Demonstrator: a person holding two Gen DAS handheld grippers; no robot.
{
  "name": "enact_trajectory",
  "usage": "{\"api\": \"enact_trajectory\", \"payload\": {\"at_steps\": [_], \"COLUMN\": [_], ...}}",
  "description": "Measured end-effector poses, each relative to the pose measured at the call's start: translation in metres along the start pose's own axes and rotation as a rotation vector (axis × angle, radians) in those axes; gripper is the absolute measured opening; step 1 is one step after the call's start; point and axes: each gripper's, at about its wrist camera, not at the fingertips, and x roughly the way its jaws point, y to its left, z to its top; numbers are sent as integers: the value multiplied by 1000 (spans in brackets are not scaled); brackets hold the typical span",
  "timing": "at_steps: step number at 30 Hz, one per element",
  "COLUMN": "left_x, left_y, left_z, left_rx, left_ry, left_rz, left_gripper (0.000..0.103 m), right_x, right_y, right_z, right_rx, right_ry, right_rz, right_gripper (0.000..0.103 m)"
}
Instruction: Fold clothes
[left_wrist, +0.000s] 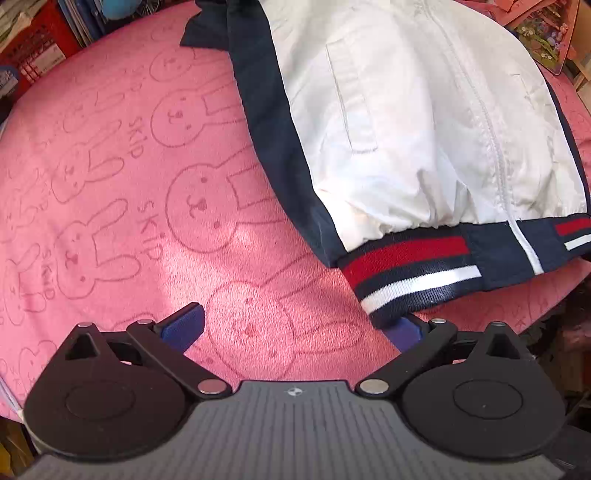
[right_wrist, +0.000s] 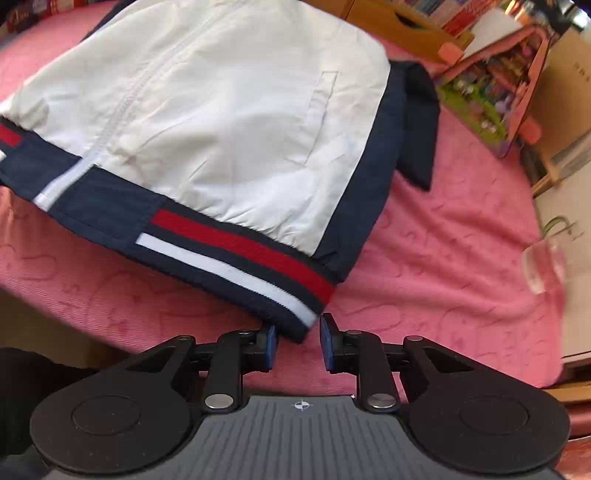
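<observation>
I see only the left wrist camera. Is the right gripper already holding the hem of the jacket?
Observer: No. The right gripper is open. The striped hem corner of the jacket reaches between its fingertips, but it is not clamped.
Operator: Where is the sleeve on that side?
Observer: A navy sleeve lies beside the jacket's body on the pink blanket.
Operator: Is anything near the blanket's edge there?
Observer: A clear object sits at the right edge. It is too blurred to tell what it is.
</observation>
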Motion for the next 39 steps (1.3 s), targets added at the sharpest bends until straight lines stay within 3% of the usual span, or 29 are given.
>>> {"api": "enact_trajectory", "payload": {"at_steps": [1,3,6,10,13,17,20,23,26,27,28,30,31,35,39], "left_x": [-3,-12,-33,-49,-38,-26,-24,-23,-23,-24,-24,-25,-24,-22,-13], "left_y": [7,20,40,56,61,55,45,40,42,44,47,55,59,67,52], "left_z": [-2,-3,6,37,70,105,112,114,113,113,113,118,122,157,211], "left_rx": [-4,-7,13,-8,-65,-108,-117,-141,-156,-157,-157,-160,-164,-143,-51], "left_ry": [8,15,-26,-138,-187,-235,-267,-278,-279,-281,-284,-295,-300,-347,-420], "left_rz": [-29,-76,-83,-18,3,14,-1,-9,6,18,34,64,76,118,140], "left_gripper": [102,102,102,103,103,103,103,103,103,103,103,103,103,103,103], "right_x": [-5,-17,-36,-50,-37,-7,14,47,95,107,114,110,105,78,57], "right_y": [-6,-17,-35,-47,-40,0,44,92,124,128,132,142,152,184,173], "right_z": [4,13,38,84,132,211,267,317,354,358,359,348,335,265,221], "right_rx": [31,85,96,64,48,-50,-147,-239,-277,-269,-262,-271,-322,-523,-502], "right_ry": [-1,-7,-61,-210,-328,-438,-486,-455,-293,-234,-191,-181,-189,-241,-200], "right_rz": [51,148,213,174,116,86,139,155,124,138,156,201,196,153,287], "right_gripper": [44,56,66,83,88,90,103,103,103,101,68,14,5,5,5]}}
